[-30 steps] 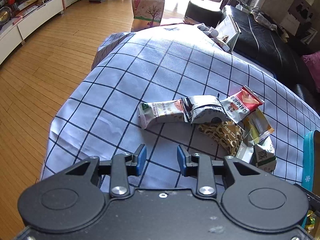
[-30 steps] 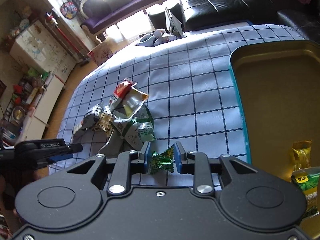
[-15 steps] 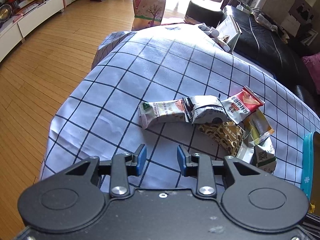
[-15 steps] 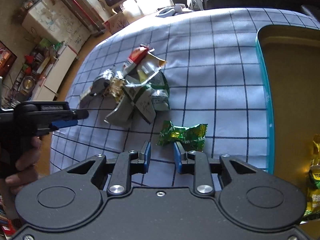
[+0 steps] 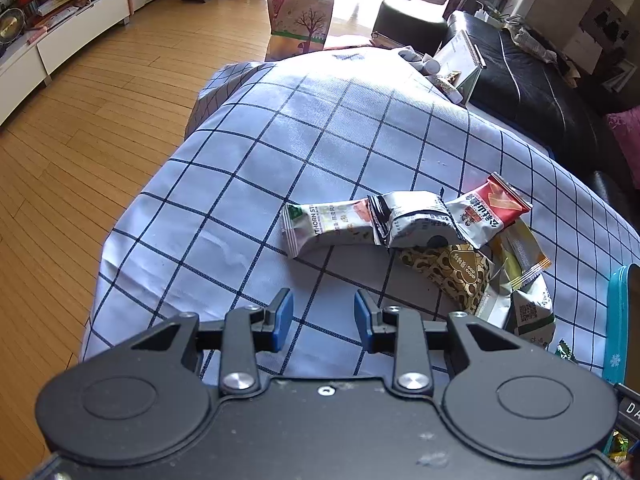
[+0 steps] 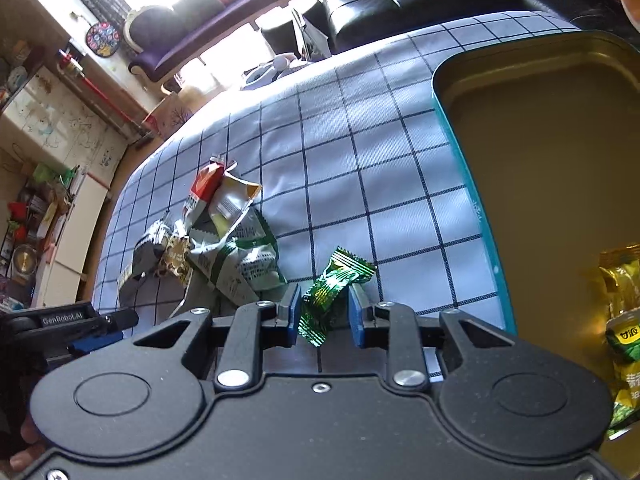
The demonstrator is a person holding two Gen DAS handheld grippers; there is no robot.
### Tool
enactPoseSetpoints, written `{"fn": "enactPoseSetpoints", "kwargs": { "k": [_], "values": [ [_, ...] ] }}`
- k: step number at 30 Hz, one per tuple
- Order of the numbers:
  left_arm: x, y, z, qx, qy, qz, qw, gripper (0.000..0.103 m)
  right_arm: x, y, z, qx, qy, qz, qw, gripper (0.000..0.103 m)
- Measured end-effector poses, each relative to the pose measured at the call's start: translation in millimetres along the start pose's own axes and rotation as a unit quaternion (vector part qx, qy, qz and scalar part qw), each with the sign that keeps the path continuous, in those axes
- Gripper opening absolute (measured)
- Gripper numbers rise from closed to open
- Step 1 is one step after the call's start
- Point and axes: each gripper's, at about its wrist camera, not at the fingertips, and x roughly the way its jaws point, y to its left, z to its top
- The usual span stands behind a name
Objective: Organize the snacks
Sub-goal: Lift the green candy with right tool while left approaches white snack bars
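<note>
My right gripper (image 6: 324, 312) is shut on a green candy (image 6: 336, 284), which sits tilted between the blue pads above the checked tablecloth (image 6: 360, 160). To its right lies a teal-rimmed gold tin (image 6: 460, 152) holding a few green-and-yellow packets (image 6: 624, 280). A pile of snack packets (image 6: 224, 240) lies to the left of the candy. In the left wrist view the same pile (image 5: 408, 224) is ahead and to the right of my left gripper (image 5: 324, 316). That gripper is open, with nothing between its fingers. The left gripper (image 6: 100, 328) also shows at the right wrist view's lower left, held by a hand.
The table's left edge (image 5: 132, 216) drops to a wooden floor (image 5: 80, 120). A spiral calendar (image 5: 460, 56) and small items stand at the table's far end. A black sofa (image 5: 540, 92) runs behind on the right. A paper bag (image 5: 300, 24) stands on the floor beyond.
The right wrist view has rolled and tipped up. The green candy, seen ahead of the fingertips half a second ago, now sits tilted between the pads. The left gripper has not moved.
</note>
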Motion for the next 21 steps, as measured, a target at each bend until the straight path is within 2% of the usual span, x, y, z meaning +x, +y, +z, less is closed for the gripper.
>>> {"fn": "enactPoseSetpoints", "kwargs": {
  "k": [3, 9, 13, 16, 21],
  "values": [
    [0, 0, 0, 0.0, 0.002, -0.004, 1.0, 0.033, 3, 4, -1, 0.001, -0.009, -0.013, 1.0, 0.039],
    [-1, 14, 4, -0.025, 0.011, -0.06, 0.9978, 0.033, 7, 24, -7, -0.038, -0.04, -0.059, 0.997, 0.039],
    [-2, 21, 6, -0.046, 0.004, -0.062, 0.997, 0.033, 9, 37, -14, -0.077, -0.06, -0.087, 0.991, 0.039],
    [-3, 21, 7, -0.049, -0.002, -0.052, 0.9975, 0.033, 5, 33, -12, -0.065, -0.066, -0.075, 0.993, 0.039],
    [-2, 20, 7, -0.059, -0.004, -0.058, 0.9966, 0.033, 3, 8, 0, 0.003, -0.062, -0.04, 0.997, 0.039]
  ]
}}
